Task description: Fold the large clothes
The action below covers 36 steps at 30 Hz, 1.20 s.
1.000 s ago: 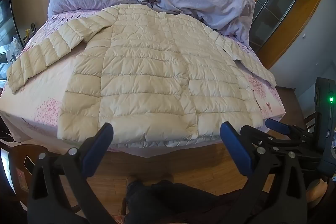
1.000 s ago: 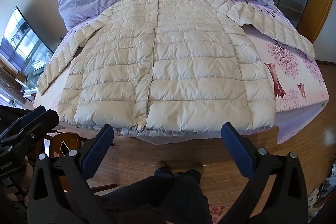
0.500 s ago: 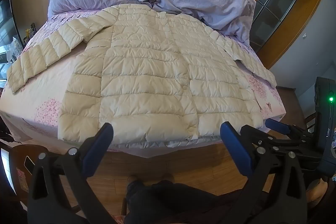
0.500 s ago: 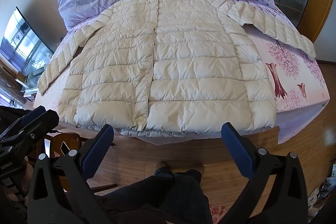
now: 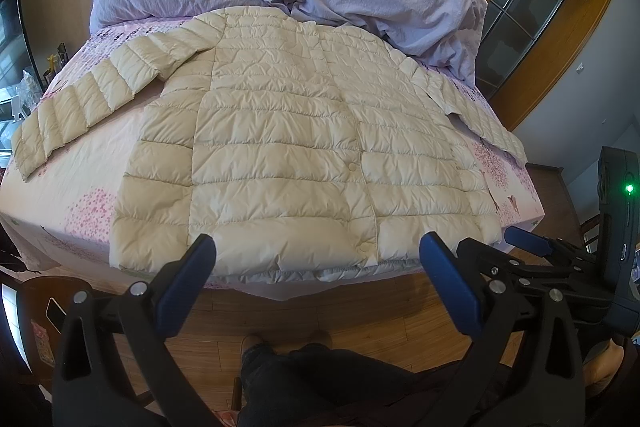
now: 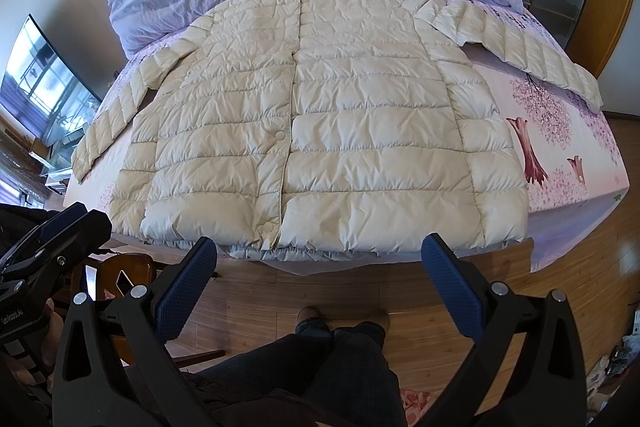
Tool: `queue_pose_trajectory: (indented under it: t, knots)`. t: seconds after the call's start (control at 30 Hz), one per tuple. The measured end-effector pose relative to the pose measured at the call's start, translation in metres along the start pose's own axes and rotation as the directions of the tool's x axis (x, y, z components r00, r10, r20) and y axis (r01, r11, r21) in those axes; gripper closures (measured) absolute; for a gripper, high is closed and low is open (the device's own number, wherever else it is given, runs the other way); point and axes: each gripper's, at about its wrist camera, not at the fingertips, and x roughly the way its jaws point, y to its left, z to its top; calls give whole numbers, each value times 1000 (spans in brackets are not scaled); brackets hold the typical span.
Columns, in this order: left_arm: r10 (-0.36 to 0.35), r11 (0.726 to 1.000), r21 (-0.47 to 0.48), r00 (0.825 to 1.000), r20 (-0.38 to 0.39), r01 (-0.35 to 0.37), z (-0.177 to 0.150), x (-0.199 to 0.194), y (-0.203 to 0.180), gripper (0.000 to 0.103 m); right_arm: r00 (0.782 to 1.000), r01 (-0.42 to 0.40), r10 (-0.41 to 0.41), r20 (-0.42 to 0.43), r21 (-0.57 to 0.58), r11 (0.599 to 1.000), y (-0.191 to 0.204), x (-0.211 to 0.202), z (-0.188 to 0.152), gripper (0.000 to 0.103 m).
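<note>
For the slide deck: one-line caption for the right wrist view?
Open right gripper held short of a cream puffer jacket spread flat, sleeves out, on a floral-sheeted bed; folding not yet begun.

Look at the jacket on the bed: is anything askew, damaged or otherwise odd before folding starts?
Nothing stands out. The cream puffer jacket lies flat, front up and snapped shut, both sleeves spread out on the floral sheet. Its hem slightly overhangs the bed's near edge. Both hand-held grippers are open and clear of it.
</note>
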Motion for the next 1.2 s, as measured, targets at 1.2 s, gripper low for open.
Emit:
queue_pose_trajectory:
  t: [1.2]
  knots:
    - [5,1000,-1,1000,-8,-5,0,0,0,2,1000,1,-1,-14,15,1000,-5,11,8,1]
